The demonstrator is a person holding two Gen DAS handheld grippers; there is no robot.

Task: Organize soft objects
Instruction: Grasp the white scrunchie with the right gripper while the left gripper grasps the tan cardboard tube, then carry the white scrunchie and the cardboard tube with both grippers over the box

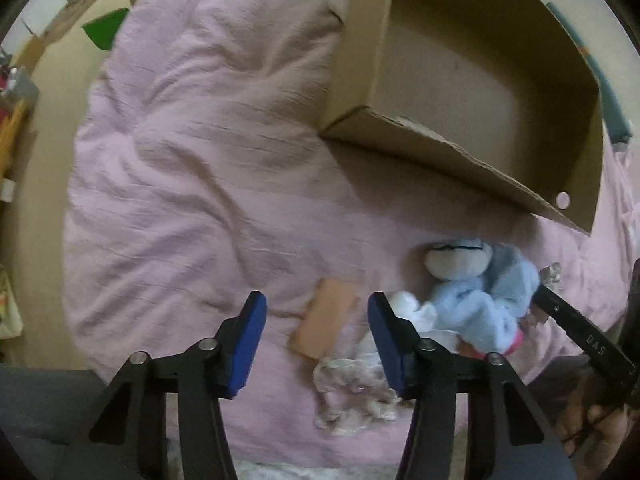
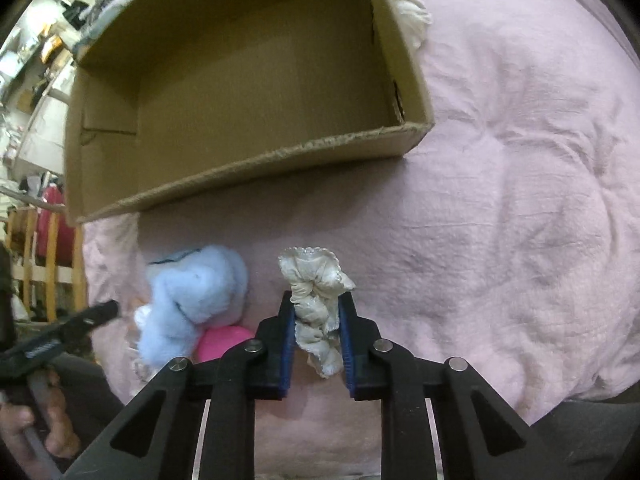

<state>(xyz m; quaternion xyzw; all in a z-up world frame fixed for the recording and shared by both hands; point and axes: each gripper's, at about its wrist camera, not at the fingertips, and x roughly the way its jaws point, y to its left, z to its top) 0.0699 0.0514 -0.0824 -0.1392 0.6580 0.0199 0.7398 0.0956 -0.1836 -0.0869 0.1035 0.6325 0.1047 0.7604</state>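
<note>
An empty cardboard box (image 1: 472,80) lies on a pink bedspread (image 1: 200,160); it also shows in the right wrist view (image 2: 240,92). My right gripper (image 2: 316,312) is shut on a cream satin scrunchie (image 2: 316,296), held above the bedspread in front of the box. A light blue plush toy (image 2: 192,300) lies to its left with a pink object (image 2: 224,344) beside it. My left gripper (image 1: 316,316) is open and empty above an orange-tan pad (image 1: 324,324) and a crumpled pale cloth (image 1: 352,388). The blue plush (image 1: 476,300) lies just right of it, with a white soft item (image 1: 408,304).
A white soft item (image 2: 412,12) peeks out behind the box's far right corner. The bed edge and floor (image 1: 48,120) are to the left, with room clutter and wooden shelving (image 2: 40,248) beyond. The right gripper's body (image 1: 580,332) reaches in at the plush's right.
</note>
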